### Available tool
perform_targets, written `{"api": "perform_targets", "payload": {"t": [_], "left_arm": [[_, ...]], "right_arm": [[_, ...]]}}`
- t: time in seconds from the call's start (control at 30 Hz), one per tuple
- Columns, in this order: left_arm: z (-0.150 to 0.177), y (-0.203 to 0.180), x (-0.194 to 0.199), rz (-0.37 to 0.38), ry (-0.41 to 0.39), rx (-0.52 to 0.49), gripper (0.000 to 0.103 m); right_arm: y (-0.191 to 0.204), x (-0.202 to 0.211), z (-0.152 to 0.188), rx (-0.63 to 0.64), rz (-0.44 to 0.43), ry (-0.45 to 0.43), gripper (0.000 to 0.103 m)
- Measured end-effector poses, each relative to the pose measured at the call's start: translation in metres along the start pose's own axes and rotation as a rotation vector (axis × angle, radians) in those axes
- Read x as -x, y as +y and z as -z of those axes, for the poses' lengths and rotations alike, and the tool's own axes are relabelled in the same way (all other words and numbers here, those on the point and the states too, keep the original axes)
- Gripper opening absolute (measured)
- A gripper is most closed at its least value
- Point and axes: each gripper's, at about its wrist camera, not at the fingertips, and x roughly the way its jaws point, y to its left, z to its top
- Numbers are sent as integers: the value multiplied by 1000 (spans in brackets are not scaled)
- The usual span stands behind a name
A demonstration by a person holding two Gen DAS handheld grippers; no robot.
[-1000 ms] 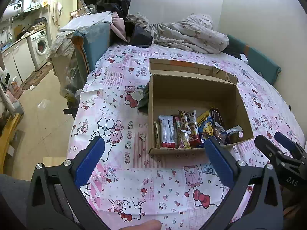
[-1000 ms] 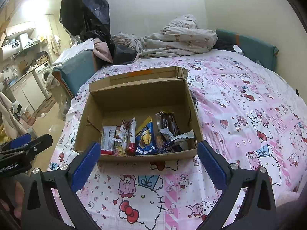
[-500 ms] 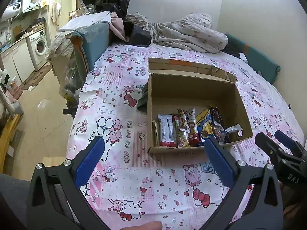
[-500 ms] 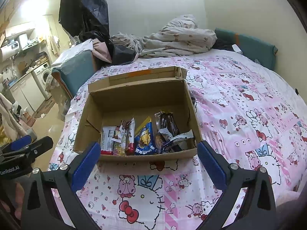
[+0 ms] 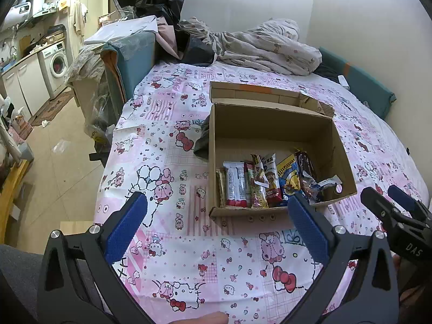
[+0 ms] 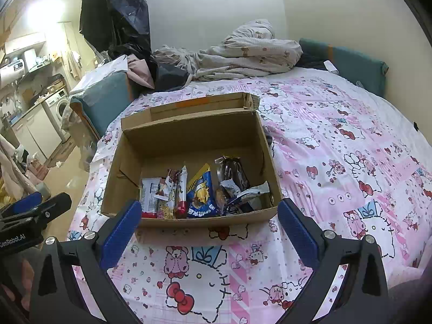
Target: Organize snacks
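Right now I have both grippers hovering above the pink cartoon-print bedspread [image 5: 172,140], just short of the near wall of the cardboard box [image 5: 272,124]. My left gripper [image 5: 216,224] has its blue-padded fingers spread wide with nothing between them, and my right gripper [image 6: 209,228] is spread just as wide and equally empty. In the right wrist view the box sits almost squarely between the right gripper's fingers; in the left wrist view it lies toward that gripper's right finger.

The box is open, its rear flap [image 6: 199,105] folded back and standing up behind it. The snacks [image 6: 197,191] are all inside, lined up along the near wall — a white-and-red bar [image 5: 235,183] at the left end, then a yellowish packet [image 5: 258,181], a red-based packet [image 5: 272,181], a blue-and-yellow bag [image 6: 201,191], and a dark brown wrapper [image 6: 233,171] toward the right. A loose white-and-blue wrapper [image 6: 252,191] lies at the right end. The back half of the box floor is bare cardboard.

Beyond the box, a crumpled blanket [image 5: 262,46] is heaped at the far end of the bed. Something dark [image 5: 202,140] lies against the box's left outer wall — I cannot tell what it is.
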Motion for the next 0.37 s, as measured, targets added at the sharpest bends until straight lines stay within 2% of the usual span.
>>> {"api": "perform_targets", "payload": {"t": [0.37], "left_arm": [[1,0,0,-6,-1,-9,103]], "right_arm": [[3,-1,1,9,5,0,103]]}}
